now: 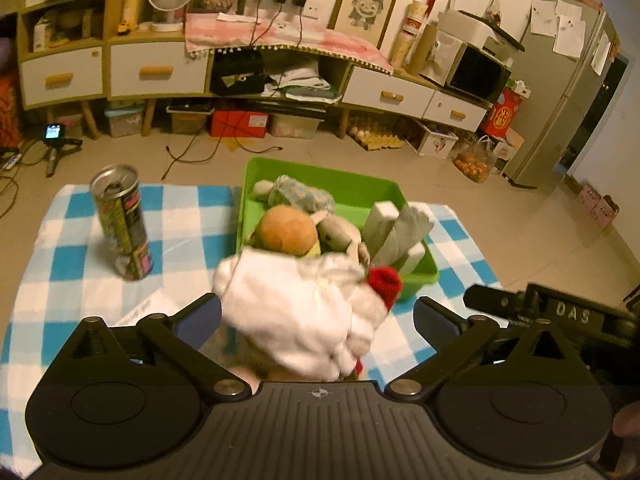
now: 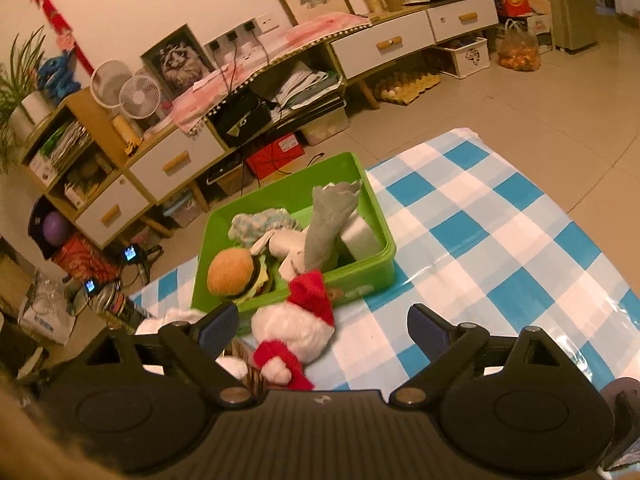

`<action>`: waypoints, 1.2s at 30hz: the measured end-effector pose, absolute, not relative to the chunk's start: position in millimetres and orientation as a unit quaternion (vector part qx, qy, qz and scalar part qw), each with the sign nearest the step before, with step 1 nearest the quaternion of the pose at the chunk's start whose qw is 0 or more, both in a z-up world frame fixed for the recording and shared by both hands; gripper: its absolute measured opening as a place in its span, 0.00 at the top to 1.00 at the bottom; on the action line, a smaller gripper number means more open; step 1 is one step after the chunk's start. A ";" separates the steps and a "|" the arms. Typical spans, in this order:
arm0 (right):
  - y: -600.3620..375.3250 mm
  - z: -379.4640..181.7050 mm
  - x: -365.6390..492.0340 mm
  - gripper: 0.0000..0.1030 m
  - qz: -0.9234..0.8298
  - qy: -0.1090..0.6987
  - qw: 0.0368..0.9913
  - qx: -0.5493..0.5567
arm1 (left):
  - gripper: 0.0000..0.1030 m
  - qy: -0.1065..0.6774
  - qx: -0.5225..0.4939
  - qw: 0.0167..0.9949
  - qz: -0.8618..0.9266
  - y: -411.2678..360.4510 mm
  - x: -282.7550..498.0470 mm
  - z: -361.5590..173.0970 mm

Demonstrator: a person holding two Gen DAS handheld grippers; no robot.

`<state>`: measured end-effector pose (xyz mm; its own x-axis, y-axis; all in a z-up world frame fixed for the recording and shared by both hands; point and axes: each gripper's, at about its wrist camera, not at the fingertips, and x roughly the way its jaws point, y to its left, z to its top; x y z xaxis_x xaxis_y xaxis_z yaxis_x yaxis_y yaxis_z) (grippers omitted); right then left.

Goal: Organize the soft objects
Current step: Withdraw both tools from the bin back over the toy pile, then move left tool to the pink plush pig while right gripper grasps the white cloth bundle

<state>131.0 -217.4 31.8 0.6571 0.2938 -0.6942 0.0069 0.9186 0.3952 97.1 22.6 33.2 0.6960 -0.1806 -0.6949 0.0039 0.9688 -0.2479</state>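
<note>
A white plush toy with a red hat (image 1: 304, 312) lies on the checked cloth just in front of the green bin (image 1: 360, 188). It sits between the wide-open fingers of my left gripper (image 1: 316, 316), which do not press on it. It also shows in the right wrist view (image 2: 296, 328), between the open fingers of my right gripper (image 2: 324, 324), nearer the left finger. The green bin (image 2: 376, 272) holds a burger plush (image 2: 236, 272), a grey plush (image 2: 332, 220), a checked plush (image 2: 260, 220) and white sponge blocks (image 1: 380, 220).
A tall printed can (image 1: 122, 224) stands on the blue-and-white checked cloth (image 2: 500, 240) left of the bin. A paper slip (image 1: 148, 308) lies near my left finger. The right gripper's body (image 1: 560, 312) shows at the right. Cabinets and floor clutter lie beyond.
</note>
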 end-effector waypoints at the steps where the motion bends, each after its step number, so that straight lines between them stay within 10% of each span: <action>1: -215.9 31.5 128.3 0.41 0.083 0.407 0.891 0.182 | 0.05 0.388 -0.112 0.914 -0.049 23.9 92.7 31.5; 36: -173.9 -26.7 64.2 0.33 0.198 0.363 0.911 0.004 | 0.05 0.405 -0.067 0.912 -0.017 65.5 27.1 -81.6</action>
